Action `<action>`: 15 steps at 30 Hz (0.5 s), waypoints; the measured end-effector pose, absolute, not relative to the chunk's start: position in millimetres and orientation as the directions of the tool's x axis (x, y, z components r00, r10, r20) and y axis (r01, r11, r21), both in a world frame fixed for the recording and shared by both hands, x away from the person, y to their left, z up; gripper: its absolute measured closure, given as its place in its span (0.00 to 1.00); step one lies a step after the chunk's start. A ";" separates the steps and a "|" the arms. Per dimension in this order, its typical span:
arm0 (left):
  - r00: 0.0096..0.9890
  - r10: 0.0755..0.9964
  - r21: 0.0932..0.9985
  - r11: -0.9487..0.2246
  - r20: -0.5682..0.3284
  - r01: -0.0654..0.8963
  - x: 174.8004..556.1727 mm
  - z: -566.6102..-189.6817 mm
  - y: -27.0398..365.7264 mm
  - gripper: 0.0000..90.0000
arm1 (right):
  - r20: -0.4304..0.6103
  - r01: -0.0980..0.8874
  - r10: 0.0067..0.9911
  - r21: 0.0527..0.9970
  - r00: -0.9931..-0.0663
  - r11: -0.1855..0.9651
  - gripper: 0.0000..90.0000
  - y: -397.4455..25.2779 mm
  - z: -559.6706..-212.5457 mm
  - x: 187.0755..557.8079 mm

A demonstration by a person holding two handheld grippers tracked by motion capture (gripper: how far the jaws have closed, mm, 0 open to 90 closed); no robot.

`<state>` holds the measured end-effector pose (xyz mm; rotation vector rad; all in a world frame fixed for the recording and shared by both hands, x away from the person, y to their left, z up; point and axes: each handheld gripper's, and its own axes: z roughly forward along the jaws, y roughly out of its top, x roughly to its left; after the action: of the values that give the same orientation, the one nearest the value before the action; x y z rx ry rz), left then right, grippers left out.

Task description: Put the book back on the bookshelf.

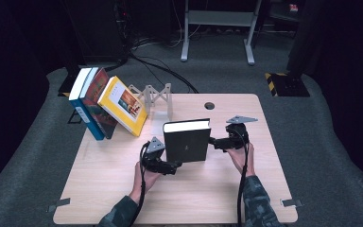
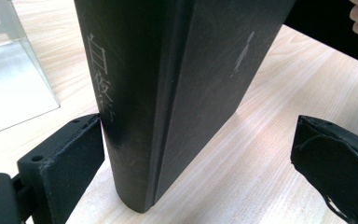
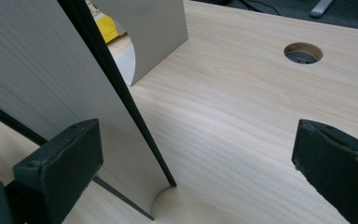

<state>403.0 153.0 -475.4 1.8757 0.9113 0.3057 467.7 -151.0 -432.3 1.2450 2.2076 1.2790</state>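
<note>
A black hardcover book (image 1: 187,142) stands upright at the middle of the wooden table (image 1: 113,189), white page edge on top. My left gripper (image 1: 172,166) is at its lower left corner. In the left gripper view the book's spine (image 2: 135,93) stands between the open jaws of that gripper (image 2: 196,154), close against the left jaw and well clear of the right one. My right gripper (image 1: 213,141) is at the book's right side. In the right gripper view the page edge (image 3: 37,84) is by the left jaw of the open gripper (image 3: 198,158).
Three books lean together at the table's back left: a blue-and-white one (image 1: 81,101), a red one (image 1: 97,99) and a yellow one (image 1: 123,105). A grey bookend (image 1: 158,97) stands behind the black book. A cable hole (image 1: 210,105) lies at the back.
</note>
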 end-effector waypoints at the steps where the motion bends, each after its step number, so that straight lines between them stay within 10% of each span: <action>1: 0.689 0.706 0.860 -0.242 -0.163 0.450 402.4 -475.4 153.9 0.03 | 0.152 0.528 0.802 0.819 -0.578 0.226 0.01 -150.6 -432.7 468.4; 15: 0.694 0.708 0.878 -0.242 -0.131 0.413 413.5 -471.7 156.8 0.08 | 0.142 0.520 0.829 0.831 -0.542 0.197 0.00 -151.1 -433.5 460.6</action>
<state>413.5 156.8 -471.7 1.8736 0.8765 0.3582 460.6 -151.1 -433.5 1.2685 2.1408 1.2754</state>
